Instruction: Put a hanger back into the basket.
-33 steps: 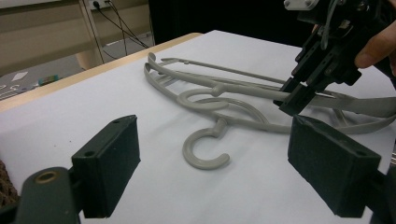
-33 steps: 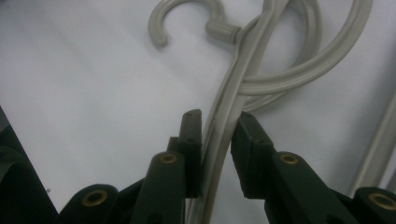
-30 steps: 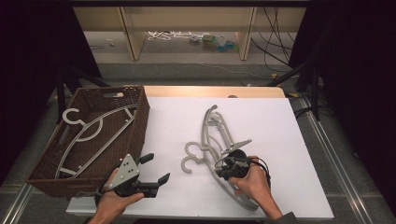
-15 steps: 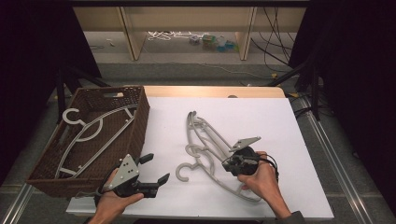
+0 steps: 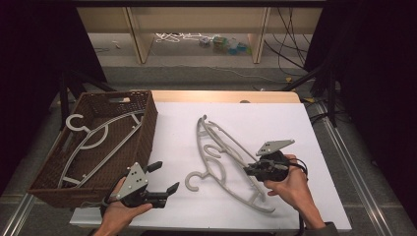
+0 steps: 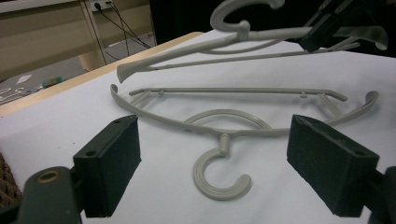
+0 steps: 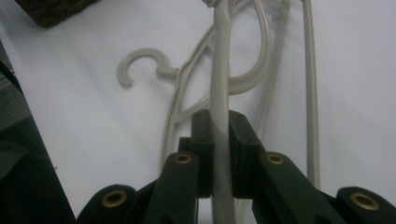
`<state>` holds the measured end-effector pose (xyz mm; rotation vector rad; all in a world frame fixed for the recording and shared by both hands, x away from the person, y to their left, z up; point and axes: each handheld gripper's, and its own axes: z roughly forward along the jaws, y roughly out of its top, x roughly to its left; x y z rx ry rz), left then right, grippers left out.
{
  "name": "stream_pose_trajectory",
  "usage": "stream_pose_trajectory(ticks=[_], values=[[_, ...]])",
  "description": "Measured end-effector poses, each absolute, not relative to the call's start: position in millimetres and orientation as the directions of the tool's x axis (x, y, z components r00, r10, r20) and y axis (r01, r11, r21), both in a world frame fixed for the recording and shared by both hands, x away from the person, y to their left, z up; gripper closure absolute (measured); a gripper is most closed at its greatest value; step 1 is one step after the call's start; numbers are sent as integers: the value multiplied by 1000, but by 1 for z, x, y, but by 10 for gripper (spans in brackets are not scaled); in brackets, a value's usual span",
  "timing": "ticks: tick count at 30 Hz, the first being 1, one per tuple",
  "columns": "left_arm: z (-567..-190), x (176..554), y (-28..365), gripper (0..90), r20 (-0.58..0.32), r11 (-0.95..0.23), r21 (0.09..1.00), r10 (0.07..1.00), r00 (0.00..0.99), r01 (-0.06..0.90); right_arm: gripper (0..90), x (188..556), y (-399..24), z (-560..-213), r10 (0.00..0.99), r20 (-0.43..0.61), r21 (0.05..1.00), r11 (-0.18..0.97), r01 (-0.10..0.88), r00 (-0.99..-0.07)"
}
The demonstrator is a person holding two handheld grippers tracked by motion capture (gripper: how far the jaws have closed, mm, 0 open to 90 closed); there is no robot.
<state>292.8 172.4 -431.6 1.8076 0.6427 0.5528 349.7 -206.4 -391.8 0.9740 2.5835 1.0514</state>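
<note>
Two hangers left on the white table, one already in the basket

Right gripper [image 5: 252, 169] pinches the raised hanger [image 5: 223, 140] by its arm, lifting it off the flat hanger [image 5: 216, 173]; left gripper [image 5: 164, 179] waits spread wide and empty beside the wicker basket [image 5: 146, 129], where a third hanger [image 5: 96, 137] lies; likely both remaining go there.
</note>
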Motion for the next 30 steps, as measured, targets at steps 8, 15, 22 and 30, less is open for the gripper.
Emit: stream_pose_trajectory(ticks=[8, 15, 22, 30], values=[[-431, 293, 170, 174, 68, -267, 952, 653, 754, 146, 831, 344, -210, -383, 610, 84, 701, 526, 482, -788], [-430, 295, 169, 174, 78, -272, 952, 652, 754, 137, 831, 340, -211, -379, 577, 97, 705, 535, 465, -811], [-424, 304, 161, 166, 85, -268, 955, 650, 756, 123, 831, 336, -208, -378, 541, 104, 713, 545, 442, -834], [-420, 320, 143, 165, 123, -328, 938, 609, 784, 108, 831, 330, -204, -377, 499, 112, 712, 563, 420, -859]])
